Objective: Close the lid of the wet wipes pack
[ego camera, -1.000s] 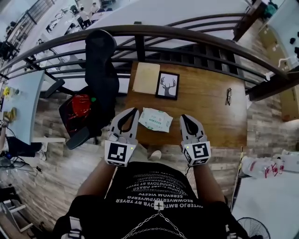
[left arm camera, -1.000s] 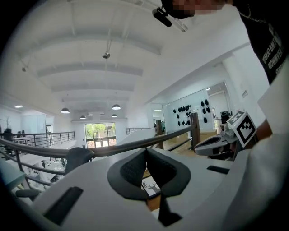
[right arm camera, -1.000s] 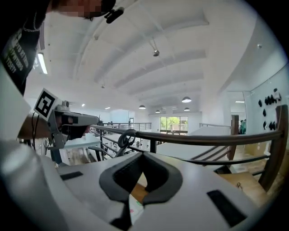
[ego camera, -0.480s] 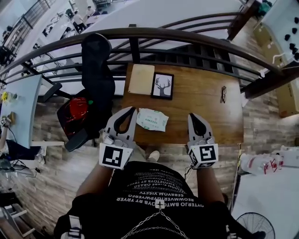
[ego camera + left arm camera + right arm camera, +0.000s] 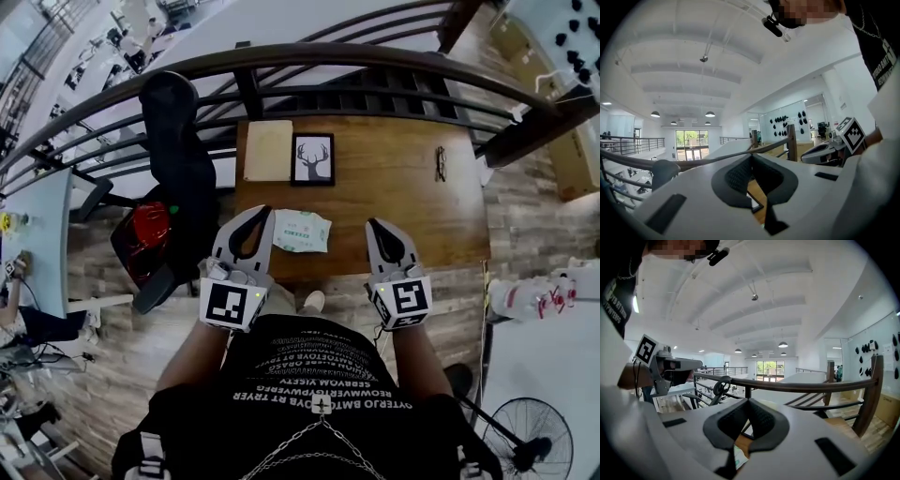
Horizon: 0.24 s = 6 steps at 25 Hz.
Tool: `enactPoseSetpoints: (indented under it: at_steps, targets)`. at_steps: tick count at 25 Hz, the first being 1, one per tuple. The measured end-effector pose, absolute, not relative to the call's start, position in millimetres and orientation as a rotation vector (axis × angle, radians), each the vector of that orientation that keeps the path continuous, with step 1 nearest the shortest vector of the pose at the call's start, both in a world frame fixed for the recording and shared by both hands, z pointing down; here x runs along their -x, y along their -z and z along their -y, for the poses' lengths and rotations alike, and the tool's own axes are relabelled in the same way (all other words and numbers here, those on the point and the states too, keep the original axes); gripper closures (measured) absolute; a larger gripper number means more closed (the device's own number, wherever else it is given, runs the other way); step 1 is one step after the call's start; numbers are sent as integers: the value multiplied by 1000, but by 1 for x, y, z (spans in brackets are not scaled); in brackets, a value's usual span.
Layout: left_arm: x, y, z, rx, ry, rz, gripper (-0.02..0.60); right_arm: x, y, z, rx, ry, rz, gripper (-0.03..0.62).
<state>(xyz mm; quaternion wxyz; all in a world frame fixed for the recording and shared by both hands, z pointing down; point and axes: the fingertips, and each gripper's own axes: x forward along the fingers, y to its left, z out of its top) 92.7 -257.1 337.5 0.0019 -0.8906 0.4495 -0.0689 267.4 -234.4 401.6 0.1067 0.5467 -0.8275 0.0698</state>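
The wet wipes pack [image 5: 300,231], white with green print, lies flat on the wooden table [image 5: 394,202] near its front edge. I cannot tell how its lid stands. My left gripper [image 5: 265,214] hovers just left of the pack, shut and holding nothing. My right gripper [image 5: 373,225] hangs to the pack's right, well apart from it, also shut and empty. In the left gripper view the left gripper [image 5: 750,158] shows its jaws together above the table. In the right gripper view the right gripper [image 5: 748,402] is shut, and a corner of the pack [image 5: 738,457] shows under it.
A framed deer picture [image 5: 312,158] and a tan notebook [image 5: 268,150] lie at the table's far left, glasses [image 5: 440,163] at the far right. A dark railing [image 5: 356,56] runs behind the table. A black chair [image 5: 178,159] with a red bag [image 5: 145,234] stands at the left.
Both grippers have lifted a little and stay shut. The head view has shifted, and the pack has not moved on the table.
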Motion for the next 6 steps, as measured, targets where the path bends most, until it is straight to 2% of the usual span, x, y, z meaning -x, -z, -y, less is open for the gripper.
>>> enactPoseSetpoints:
  at_steps: [6]
  targets:
    - [-87, -350, 272, 2813, 249, -1395, 554, -254, -411, 244, -1583, -231, 2453, 580]
